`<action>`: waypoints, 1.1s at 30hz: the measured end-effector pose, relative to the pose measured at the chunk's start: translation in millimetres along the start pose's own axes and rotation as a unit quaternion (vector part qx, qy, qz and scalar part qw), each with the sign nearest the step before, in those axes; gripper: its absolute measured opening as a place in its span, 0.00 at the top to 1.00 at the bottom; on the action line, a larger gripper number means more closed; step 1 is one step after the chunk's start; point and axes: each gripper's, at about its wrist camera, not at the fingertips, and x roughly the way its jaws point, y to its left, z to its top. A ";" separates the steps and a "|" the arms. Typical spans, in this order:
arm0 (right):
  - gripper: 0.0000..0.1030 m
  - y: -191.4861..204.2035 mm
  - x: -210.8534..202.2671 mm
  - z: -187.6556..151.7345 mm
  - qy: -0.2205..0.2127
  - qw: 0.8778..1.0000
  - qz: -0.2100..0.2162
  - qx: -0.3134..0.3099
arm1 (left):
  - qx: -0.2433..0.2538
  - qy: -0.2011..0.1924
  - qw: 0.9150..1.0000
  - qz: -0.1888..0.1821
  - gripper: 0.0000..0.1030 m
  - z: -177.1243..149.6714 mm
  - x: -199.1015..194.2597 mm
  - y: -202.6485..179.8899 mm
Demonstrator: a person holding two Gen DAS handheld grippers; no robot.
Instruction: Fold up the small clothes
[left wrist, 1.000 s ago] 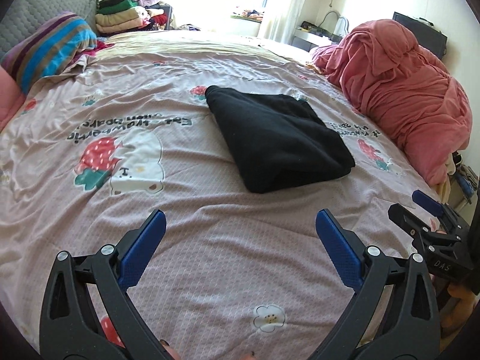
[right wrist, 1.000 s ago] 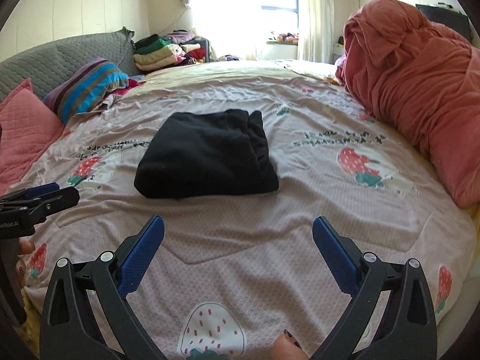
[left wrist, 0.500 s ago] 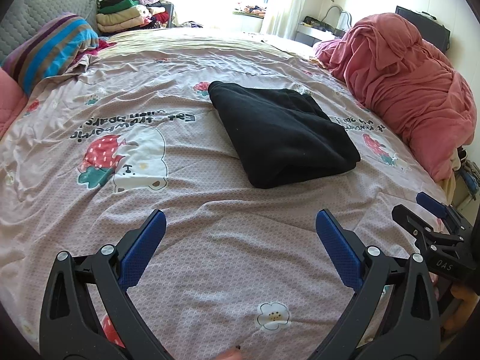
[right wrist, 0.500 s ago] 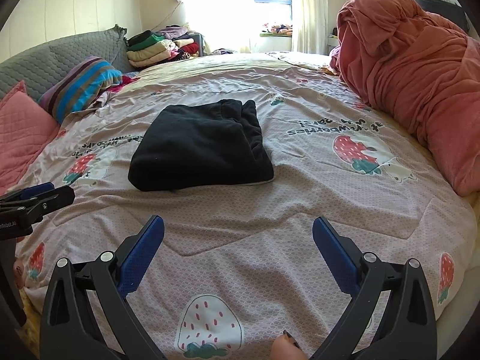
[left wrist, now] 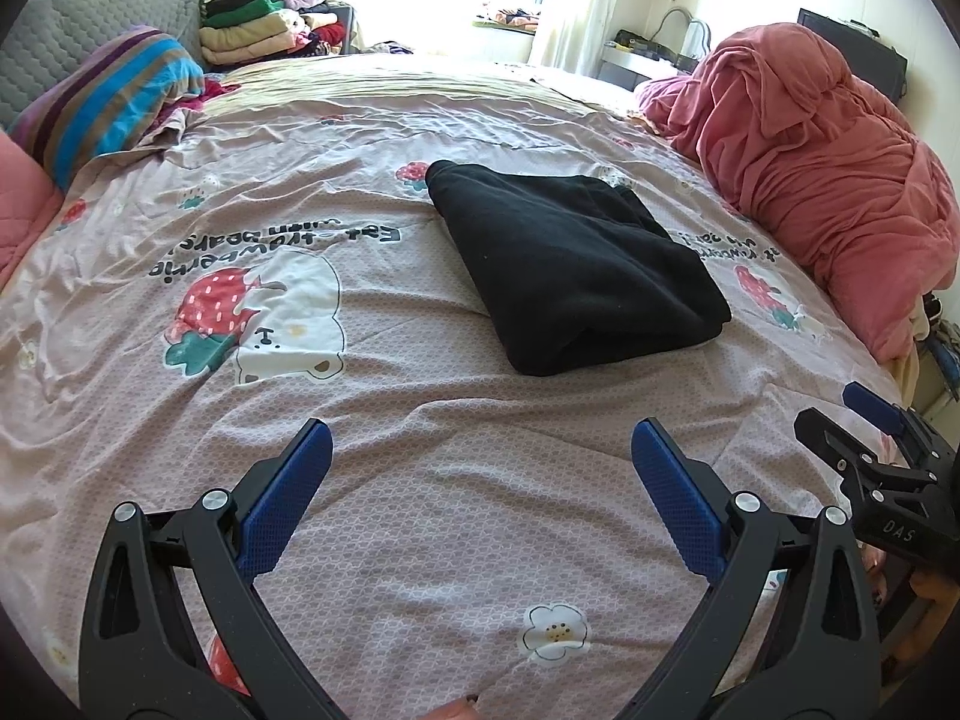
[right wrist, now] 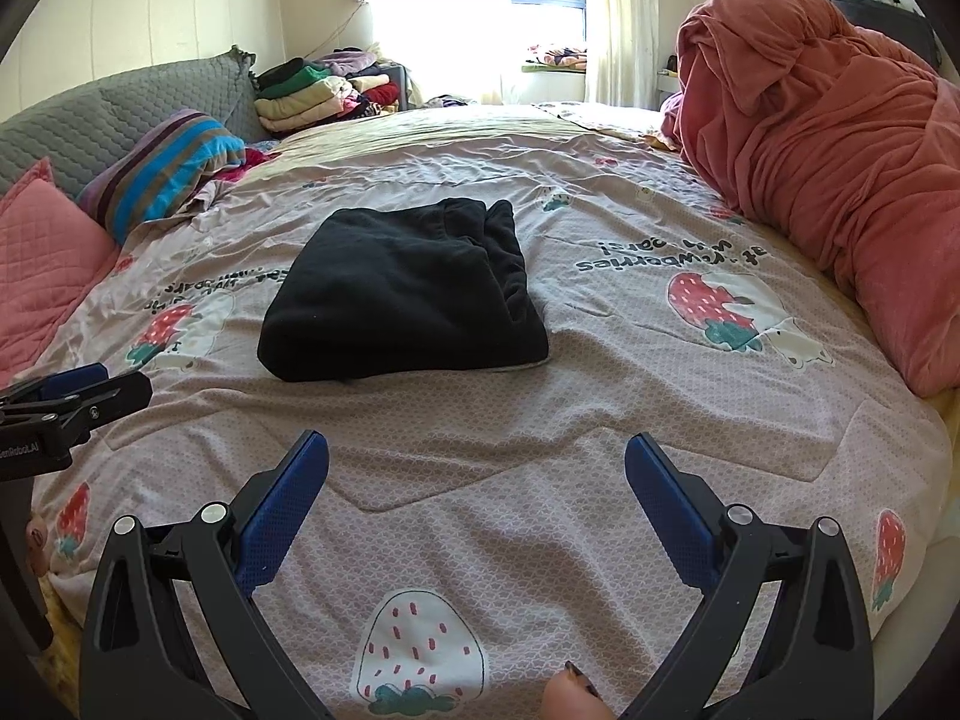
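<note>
1. Hovering over the bedsheet (left wrist: 420, 516), my left gripper (left wrist: 480, 438) has its 2 blue-padded jaws spread wide, with nothing between them.
2. My right gripper (right wrist: 477, 450) is likewise released, jaws splayed apart above the sheet near a strawberry print (right wrist: 417, 648), gripping nothing.
3. In the left wrist view, my right gripper (left wrist: 864, 420) shows at the right edge; in the right wrist view, my left gripper (right wrist: 72, 390) shows at the left edge.
4. A black garment (left wrist: 570, 264) lies folded into a thick, roughly rectangular bundle on the middle of the bed, well ahead of both sets of jaws and touched by neither.
5. From the right wrist view the black garment (right wrist: 402, 294) shows bunched, layered edges along its right side and a smooth rounded fold at its near edge.
6. It rests on the pinkish bedsheet (right wrist: 600, 408), between the bear-and-strawberry print (left wrist: 264, 318) on its left and upside-down lettering (right wrist: 672, 249) on its right.
7. A heaped reddish-pink blanket (left wrist: 828, 180) sits along the right edge of the bed, apart from the garment.
8. A striped pillow (left wrist: 102, 96) and a grey quilted cushion (right wrist: 114, 114) lie at the far left, with a pile of folded clothes (right wrist: 318, 90) behind them near the bright window (right wrist: 480, 0).
</note>
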 end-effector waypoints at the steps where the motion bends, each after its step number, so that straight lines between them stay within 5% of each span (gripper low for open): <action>1: 0.04 0.2 0.0 -0.1 0.000 1.000 0.000 -0.001 | 0.000 0.000 1.000 0.000 0.09 0.0 -0.1 -0.1; 33: 0.04 -0.3 3.1 -0.4 0.008 1.000 -0.017 -0.006 | 0.012 0.001 1.000 -0.004 0.09 0.4 -5.1 -3.7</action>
